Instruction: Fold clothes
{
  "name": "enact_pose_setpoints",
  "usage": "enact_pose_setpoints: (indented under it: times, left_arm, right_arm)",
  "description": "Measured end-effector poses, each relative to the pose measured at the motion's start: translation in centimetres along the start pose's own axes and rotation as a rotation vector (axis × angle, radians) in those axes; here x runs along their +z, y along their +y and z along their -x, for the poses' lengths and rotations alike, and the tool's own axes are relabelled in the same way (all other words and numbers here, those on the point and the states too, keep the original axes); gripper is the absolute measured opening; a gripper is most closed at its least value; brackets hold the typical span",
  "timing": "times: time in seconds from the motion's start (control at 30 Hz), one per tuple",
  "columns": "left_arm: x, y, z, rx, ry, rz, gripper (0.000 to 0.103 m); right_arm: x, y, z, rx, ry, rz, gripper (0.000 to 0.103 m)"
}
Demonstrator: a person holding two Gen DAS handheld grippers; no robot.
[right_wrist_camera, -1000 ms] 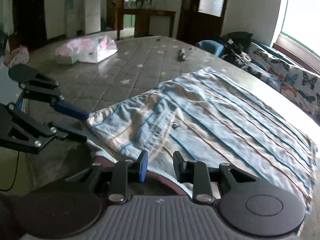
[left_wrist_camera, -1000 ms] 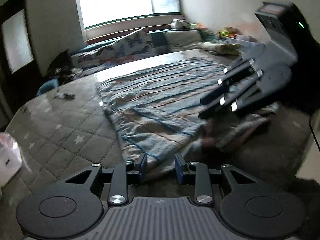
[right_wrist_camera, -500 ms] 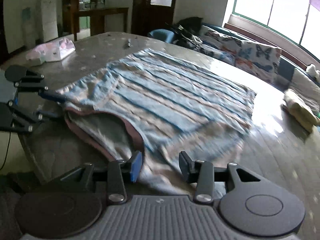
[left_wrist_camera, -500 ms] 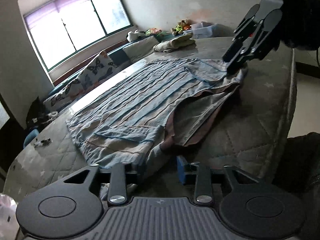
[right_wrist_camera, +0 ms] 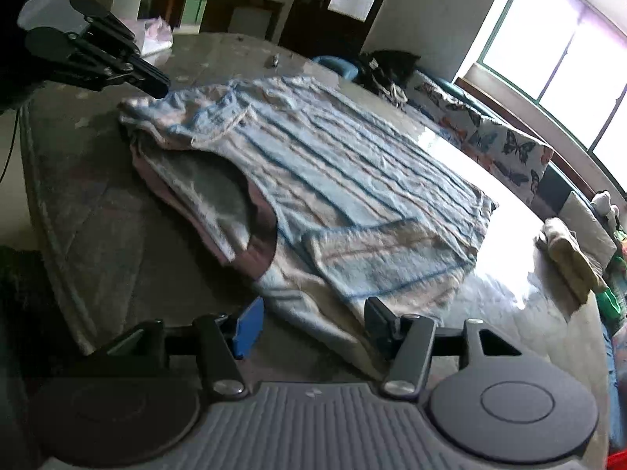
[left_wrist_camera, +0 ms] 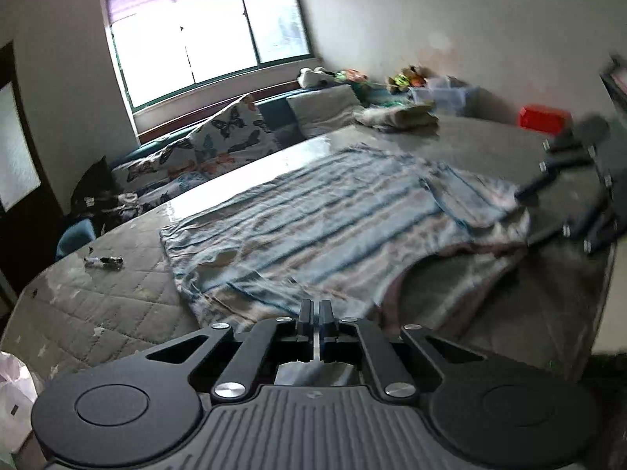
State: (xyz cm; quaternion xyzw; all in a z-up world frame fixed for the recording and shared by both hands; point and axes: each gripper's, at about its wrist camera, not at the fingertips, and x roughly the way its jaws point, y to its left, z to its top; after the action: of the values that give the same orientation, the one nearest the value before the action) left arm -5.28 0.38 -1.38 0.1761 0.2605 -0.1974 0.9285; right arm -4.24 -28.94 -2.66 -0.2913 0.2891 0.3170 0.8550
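Shirt (right_wrist_camera: 333, 172) lies spread on mattress (left_wrist_camera: 98, 305); my left fingers (left_wrist_camera: 305, 315) clamp one shoulder, my right fingers (right_wrist_camera: 246, 327) straddle the other, apart, for an even lift, I judge.

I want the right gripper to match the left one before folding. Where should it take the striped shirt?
Probably the near shoulder corner of the striped shirt, between the open right gripper fingers. Come in low from the mattress edge; that corner lies flat, pointing at the gripper.
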Motion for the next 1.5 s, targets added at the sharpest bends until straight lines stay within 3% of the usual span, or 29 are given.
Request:
enact_pose_setpoints:
  times: [0.17, 0.27, 0.37, 0.43, 0.5, 0.7, 0.77, 0.83, 0.97, 1.03, 1.1, 1.27, 1.37, 1.43, 1.5]
  left_arm:
    - [0.6, 1.0, 0.2, -0.039, 0.007, 0.028, 0.004]
    - [0.6, 1.2, 0.4, -0.061, 0.013, 0.025, 0.007]
    - [-0.3, 0.4, 0.8, -0.078, 0.025, -0.022, 0.020]
    - [-0.9, -0.2, 1.1, -0.090, 0.033, -0.054, 0.041]
    - [-1.3, -0.9, 1.2, -0.095, 0.036, -0.092, 0.045]
    - [-2.0, -3.0, -0.4, -0.080, 0.040, -0.197, 0.045]
    - [-1.9, -3.0, -0.9, -0.070, 0.038, -0.190, 0.026]
    - [-1.5, -2.6, -1.2, -0.061, 0.025, -0.164, 0.017]
    - [-0.2, -1.4, -1.3, -0.045, 0.003, -0.081, 0.015]
    - [0.5, -0.6, -1.5, -0.043, 0.000, -0.038, 0.015]
    - [1.2, 0.1, -1.7, -0.047, -0.004, -0.001, 0.015]
    - [2.6, 1.5, -1.9, -0.050, -0.009, 0.061, 0.015]
    - [2.7, 1.9, -1.9, -0.056, -0.003, 0.082, 0.015]
    - [2.3, 1.8, -1.8, -0.062, 0.004, 0.074, 0.015]
    - [1.7, 1.2, -1.6, -0.072, 0.011, 0.061, 0.017]
  right_arm:
    - [0.0, -0.7, -0.6, 0.013, -0.034, -0.061, 0.055]
    - [0.1, -1.3, -0.8, 0.036, -0.043, -0.112, 0.041]
    - [0.3, -2.0, -1.0, 0.062, -0.044, -0.162, 0.029]
    - [0.6, -2.6, -1.2, 0.083, -0.042, -0.207, 0.027]
    - [0.7, -3.0, -1.3, 0.094, -0.041, -0.236, 0.026]
    - [1.1, -3.6, -1.4, 0.102, -0.038, -0.271, 0.025]
    - [1.2, -3.6, -1.4, 0.097, -0.039, -0.272, 0.025]
    - [1.3, -3.5, -1.4, 0.098, -0.036, -0.264, 0.026]
    - [1.1, -2.9, -1.3, 0.102, -0.033, -0.223, 0.029]
    - [0.9, -2.3, -1.0, 0.102, -0.037, -0.181, 0.046]
    - [0.8, -1.7, -0.8, 0.097, -0.044, -0.137, 0.051]
    - [0.3, -0.9, -1.5, 0.024, -0.064, -0.050, 0.051]
    - [0.1, -1.8, -2.1, -0.025, -0.073, -0.082, 0.045]
    - [0.1, -2.7, -2.4, -0.025, -0.063, -0.125, 0.028]
    - [0.1, -3.4, -2.4, 0.000, -0.058, -0.164, 0.020]
